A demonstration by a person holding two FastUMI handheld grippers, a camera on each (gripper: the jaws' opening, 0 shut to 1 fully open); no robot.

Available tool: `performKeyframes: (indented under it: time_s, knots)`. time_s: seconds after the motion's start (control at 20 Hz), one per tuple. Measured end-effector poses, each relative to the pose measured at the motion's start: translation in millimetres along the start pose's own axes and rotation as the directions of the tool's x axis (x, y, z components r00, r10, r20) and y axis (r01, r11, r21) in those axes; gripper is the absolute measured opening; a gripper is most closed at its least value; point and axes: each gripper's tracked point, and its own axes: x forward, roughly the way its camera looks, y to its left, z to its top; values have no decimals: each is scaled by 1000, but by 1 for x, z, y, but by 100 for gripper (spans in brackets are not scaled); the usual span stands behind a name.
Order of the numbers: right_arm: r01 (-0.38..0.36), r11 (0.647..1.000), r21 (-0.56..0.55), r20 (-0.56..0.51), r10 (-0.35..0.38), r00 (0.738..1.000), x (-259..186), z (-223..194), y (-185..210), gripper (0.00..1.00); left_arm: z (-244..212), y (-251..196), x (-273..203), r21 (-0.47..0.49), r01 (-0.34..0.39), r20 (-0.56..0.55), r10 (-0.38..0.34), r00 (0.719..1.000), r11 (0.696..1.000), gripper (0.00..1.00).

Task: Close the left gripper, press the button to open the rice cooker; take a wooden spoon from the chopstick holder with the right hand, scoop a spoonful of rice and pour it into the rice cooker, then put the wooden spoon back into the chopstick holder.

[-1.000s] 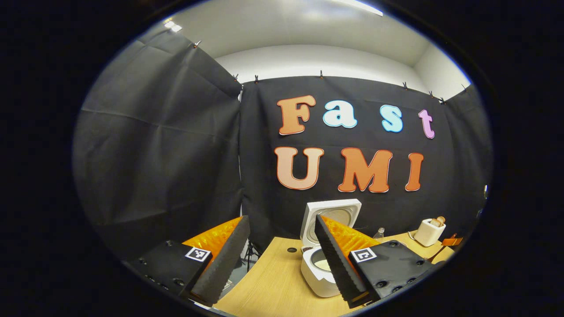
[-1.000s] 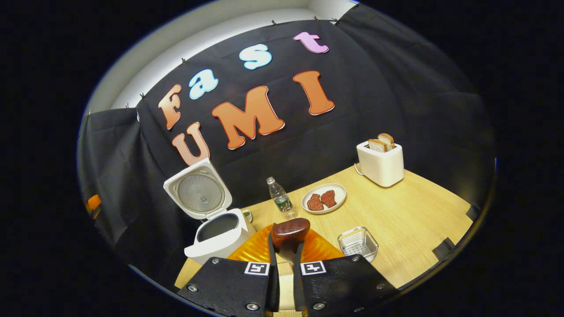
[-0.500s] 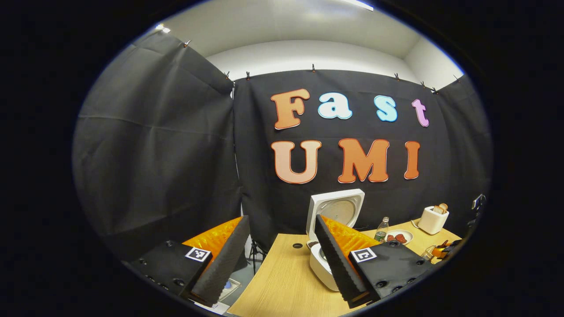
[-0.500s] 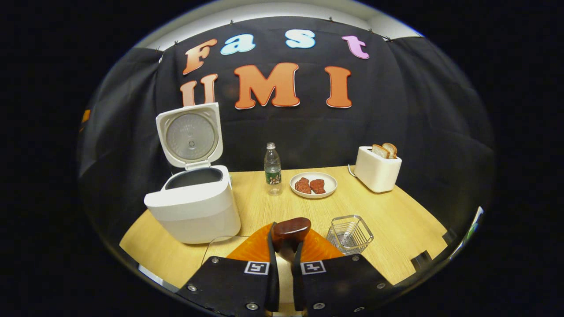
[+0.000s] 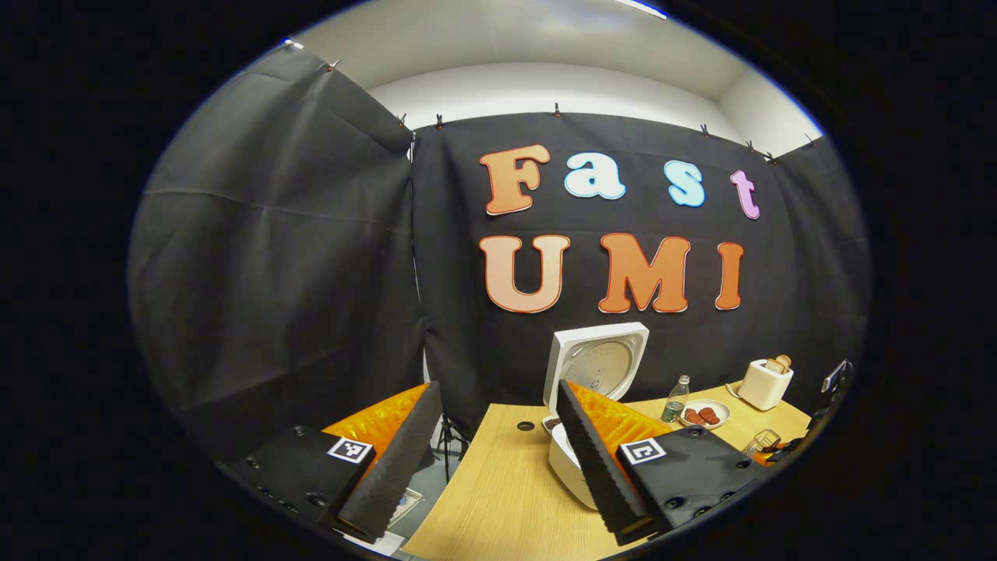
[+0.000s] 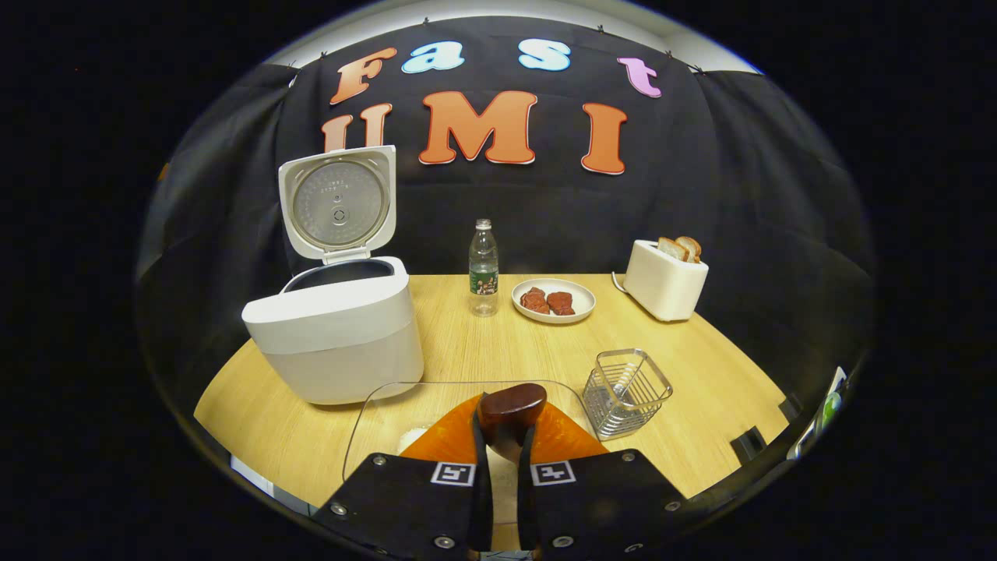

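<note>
Between the right gripper's [image 6: 498,436] jaws (nearly closed): wooden spoon [image 6: 512,407].

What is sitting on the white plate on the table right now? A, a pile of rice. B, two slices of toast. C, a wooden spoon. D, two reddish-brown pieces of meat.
D: in the right gripper view the white plate, between the water bottle and the toaster, carries two reddish-brown pieces of meat; the toast slices stand in the toaster instead.
</note>
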Motion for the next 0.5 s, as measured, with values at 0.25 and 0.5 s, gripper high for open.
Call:
performKeyframes:
  time_s: [0.25,0.5]
  knots:
    - [-32,990,137,-5,33,999,-2,1,25,12,-6,12,2,6,-12,-17,12,1000,1000,98]
    - [-116,911,395,-18,134,991,4,2,45,12,-13,19,2,1,-20,-32,20,999,1000,100]
